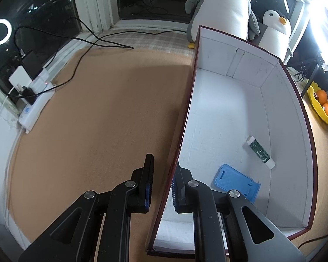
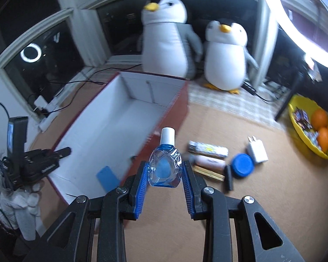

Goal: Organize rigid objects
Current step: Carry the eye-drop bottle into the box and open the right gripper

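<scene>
Dark window panes and two plush penguins (image 2: 168, 41) back a tan tabletop (image 2: 262, 192) lit by a ring light (image 2: 299, 21). Held above that tabletop, just right of the box, is a small clear bottle (image 2: 165, 168) with blue liquid, a blue collar and a white cap, standing upright. The right gripper (image 2: 165, 181) pinches it across its body, blue pads pressed to both sides, pointing steeply downward. The left gripper (image 1: 161, 187) is pressed together on the left wall of the box (image 1: 229, 109), one finger outside and one inside; a gloved hand (image 2: 24, 198) holds it in the right wrist view. That box is red outside and white inside, and holds a blue flat piece (image 1: 236, 181) and a green-and-white tube (image 1: 260, 151). On the tabletop to the right lie tubes (image 2: 207, 148), a blue round lid (image 2: 242, 164) and a white charger (image 2: 257, 149). Farther right sits a yellow bowl (image 2: 295, 131) with oranges (image 2: 321, 128). A power strip (image 1: 35, 107) with cables lies by the window.
</scene>
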Demonstrator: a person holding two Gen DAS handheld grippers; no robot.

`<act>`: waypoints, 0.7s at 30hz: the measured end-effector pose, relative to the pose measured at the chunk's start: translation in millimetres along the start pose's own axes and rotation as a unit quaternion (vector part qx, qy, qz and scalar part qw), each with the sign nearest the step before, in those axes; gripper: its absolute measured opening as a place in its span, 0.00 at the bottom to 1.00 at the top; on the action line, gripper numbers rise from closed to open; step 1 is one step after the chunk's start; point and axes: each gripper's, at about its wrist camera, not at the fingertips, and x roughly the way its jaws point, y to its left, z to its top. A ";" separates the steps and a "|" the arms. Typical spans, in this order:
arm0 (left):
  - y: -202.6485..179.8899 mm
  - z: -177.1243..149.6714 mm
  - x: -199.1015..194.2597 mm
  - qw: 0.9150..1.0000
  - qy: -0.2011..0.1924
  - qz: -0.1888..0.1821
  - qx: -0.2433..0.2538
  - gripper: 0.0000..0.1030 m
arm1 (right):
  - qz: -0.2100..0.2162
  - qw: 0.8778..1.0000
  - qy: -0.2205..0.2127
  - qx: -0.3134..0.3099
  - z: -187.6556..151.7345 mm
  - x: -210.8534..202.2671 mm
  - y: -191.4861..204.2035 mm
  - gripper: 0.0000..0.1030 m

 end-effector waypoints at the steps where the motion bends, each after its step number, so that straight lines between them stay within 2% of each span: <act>1: -0.2 0.2 0.4 1.000 0.000 0.000 -0.001 0.13 | 0.004 1.000 0.001 -0.006 2.8 2.8 7.2 0.27; 10: 1.2 0.4 3.0 1.000 0.000 -0.004 -0.007 0.13 | 0.032 0.998 0.023 -0.048 24.4 45.3 55.8 0.27; 21: 1.4 0.4 4.4 1.000 0.001 -0.006 -0.008 0.13 | 0.037 0.996 0.046 -0.059 34.1 80.3 74.8 0.27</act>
